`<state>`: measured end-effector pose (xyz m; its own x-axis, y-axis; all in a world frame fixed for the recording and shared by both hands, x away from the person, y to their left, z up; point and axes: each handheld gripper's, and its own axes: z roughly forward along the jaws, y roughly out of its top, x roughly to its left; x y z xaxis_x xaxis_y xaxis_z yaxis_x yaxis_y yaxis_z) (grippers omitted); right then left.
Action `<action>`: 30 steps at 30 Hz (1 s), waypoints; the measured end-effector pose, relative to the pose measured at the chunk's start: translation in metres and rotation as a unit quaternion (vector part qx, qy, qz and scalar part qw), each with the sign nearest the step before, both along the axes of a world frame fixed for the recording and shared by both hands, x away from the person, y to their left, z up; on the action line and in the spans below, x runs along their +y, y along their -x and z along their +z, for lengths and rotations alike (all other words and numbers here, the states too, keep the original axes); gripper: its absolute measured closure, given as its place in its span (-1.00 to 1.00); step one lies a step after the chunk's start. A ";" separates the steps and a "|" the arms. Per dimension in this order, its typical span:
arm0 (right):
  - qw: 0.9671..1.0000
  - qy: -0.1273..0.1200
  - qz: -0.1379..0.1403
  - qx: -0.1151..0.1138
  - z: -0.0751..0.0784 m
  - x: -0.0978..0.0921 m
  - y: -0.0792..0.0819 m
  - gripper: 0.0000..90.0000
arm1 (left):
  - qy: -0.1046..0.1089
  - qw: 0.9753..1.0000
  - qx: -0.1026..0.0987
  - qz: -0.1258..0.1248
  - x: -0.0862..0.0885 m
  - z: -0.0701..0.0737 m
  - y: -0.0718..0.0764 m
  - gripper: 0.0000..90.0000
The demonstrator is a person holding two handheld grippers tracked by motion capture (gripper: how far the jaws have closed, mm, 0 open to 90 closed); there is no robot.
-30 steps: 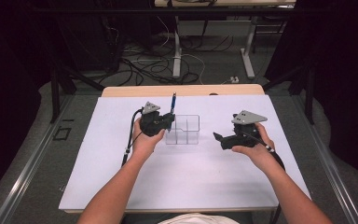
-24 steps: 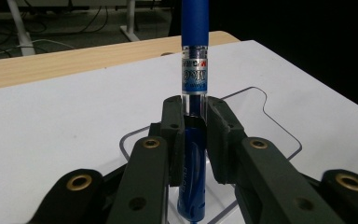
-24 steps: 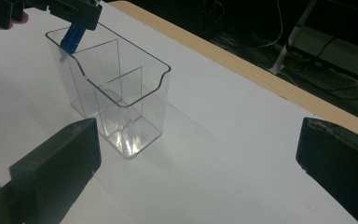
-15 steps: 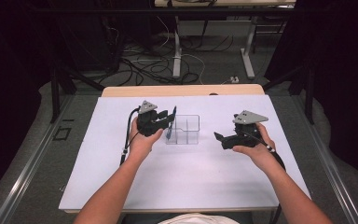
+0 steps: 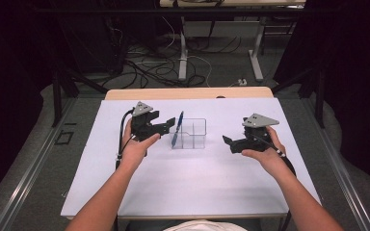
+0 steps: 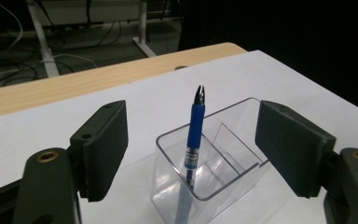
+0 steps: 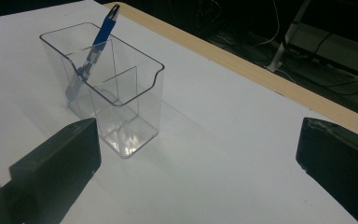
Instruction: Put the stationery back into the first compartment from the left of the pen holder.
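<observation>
Both hand-held grippers, left [image 5: 169,126] and right [image 5: 227,142], gape empty; blue pen [image 6: 195,135] leans in the clear organiser's [image 7: 121,100] seemingly left compartment.

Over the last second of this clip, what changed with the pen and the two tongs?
The left tongs let go of the blue pen and backed off to the left, jaws now open. The pen is left leaning in the left-end compartment of the clear organizer. The right tongs stayed open and in place, as did the organizer on the white table cover.
</observation>
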<state>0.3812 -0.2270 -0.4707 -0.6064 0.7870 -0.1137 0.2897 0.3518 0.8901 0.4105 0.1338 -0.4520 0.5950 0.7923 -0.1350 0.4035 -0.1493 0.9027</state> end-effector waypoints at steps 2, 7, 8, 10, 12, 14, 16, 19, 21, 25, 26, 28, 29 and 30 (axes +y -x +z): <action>1.000 -0.003 0.000 0.005 0.000 -0.001 0.000 -1.00 | 0.001 1.000 -0.001 0.006 0.005 0.004 0.004 -0.47; 1.000 -0.005 -0.008 0.007 -0.002 -0.005 -0.001 -1.00 | 0.005 1.000 0.007 0.018 0.023 0.012 0.016 -0.59; 1.000 -0.011 -0.009 0.015 -0.003 -0.006 0.000 -1.00 | 0.006 1.000 0.005 0.020 0.025 0.012 0.018 -0.63; 1.000 -0.014 -0.010 0.013 -0.004 -0.007 -0.001 -1.00 | 0.005 1.000 0.002 0.029 0.032 0.013 0.023 -0.66; 1.000 -0.012 -0.013 0.016 -0.005 -0.008 -0.001 -1.00 | 0.005 0.999 0.000 0.034 0.038 0.013 0.026 -0.75; 1.000 -0.013 -0.014 0.018 -0.006 -0.010 -0.001 -1.00 | 0.006 0.999 0.001 0.042 0.045 0.012 0.031 -0.83; 1.000 -0.015 -0.017 0.017 -0.007 -0.010 -0.001 -1.00 | 0.006 0.999 0.002 0.045 0.052 0.010 0.034 -0.85; 0.999 -0.013 -0.023 0.020 -0.009 -0.012 -0.001 -1.00 | 0.006 0.998 0.004 0.057 0.063 0.004 0.038 -0.93; 0.999 -0.013 -0.024 0.022 -0.010 -0.013 -0.002 -1.00 | 0.005 0.998 0.004 0.065 0.071 -0.001 0.039 -0.95; 0.999 -0.019 -0.034 0.029 -0.013 -0.017 -0.002 -1.00 | 0.009 0.996 0.009 0.084 0.085 -0.014 0.044 -1.00; 0.999 -0.019 -0.037 0.028 -0.013 -0.017 -0.003 -1.00 | 0.010 0.996 0.011 0.092 0.090 -0.017 0.045 -1.00; 0.998 -0.024 -0.044 0.029 -0.015 -0.019 -0.003 -1.00 | 0.013 0.994 0.015 0.106 0.098 -0.026 0.047 -1.00; 0.998 -0.025 -0.045 0.030 -0.016 -0.020 -0.004 -1.00 | 0.014 0.994 0.019 0.108 0.100 -0.029 0.048 -1.00; 0.998 -0.026 -0.047 0.033 -0.017 -0.020 -0.004 -1.00 | 0.010 0.994 0.017 0.112 0.104 -0.032 0.049 -1.00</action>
